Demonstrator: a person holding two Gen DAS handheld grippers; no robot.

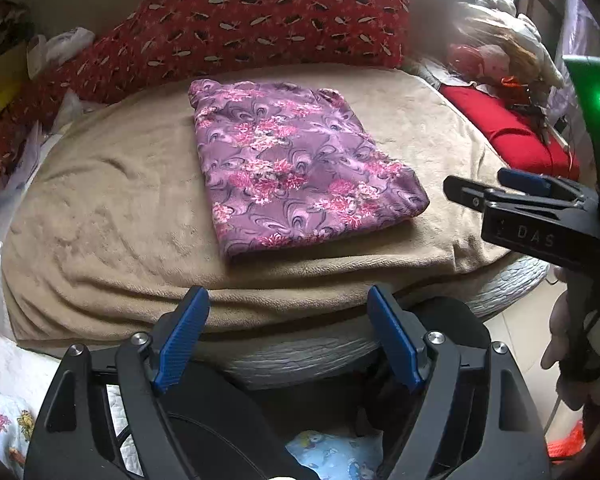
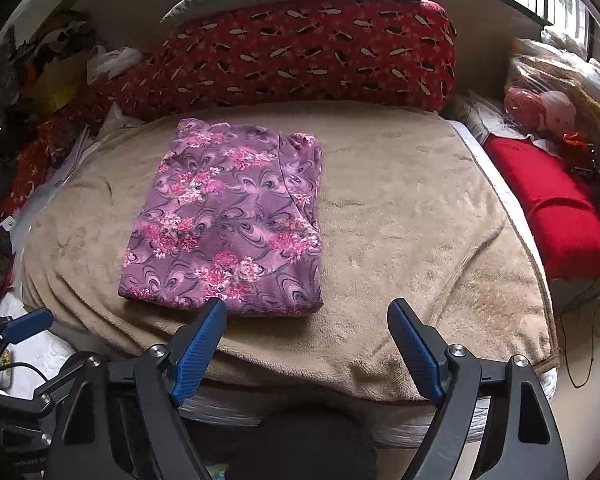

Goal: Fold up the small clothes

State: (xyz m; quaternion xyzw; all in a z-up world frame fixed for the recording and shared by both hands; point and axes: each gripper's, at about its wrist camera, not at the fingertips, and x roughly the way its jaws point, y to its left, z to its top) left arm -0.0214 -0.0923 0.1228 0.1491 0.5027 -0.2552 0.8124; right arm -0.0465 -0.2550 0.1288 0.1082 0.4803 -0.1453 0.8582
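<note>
A purple floral garment (image 1: pixel 296 164) lies folded into a flat rectangle on a beige blanket (image 1: pixel 112 208). It also shows in the right wrist view (image 2: pixel 232 220) on the same blanket (image 2: pixel 412 220). My left gripper (image 1: pixel 288 300) is open and empty, held off the blanket's near edge. My right gripper (image 2: pixel 308 312) is open and empty just before the garment's near edge. The right gripper also shows in the left wrist view (image 1: pixel 496 188), to the right of the garment.
A red patterned bolster (image 2: pixel 300 52) lies along the back of the bed. A red cushion (image 2: pixel 560 208) and a doll (image 2: pixel 540 112) sit at the right. Clutter and bags lie at the left. Printed cloths (image 1: pixel 332 456) lie below the bed edge.
</note>
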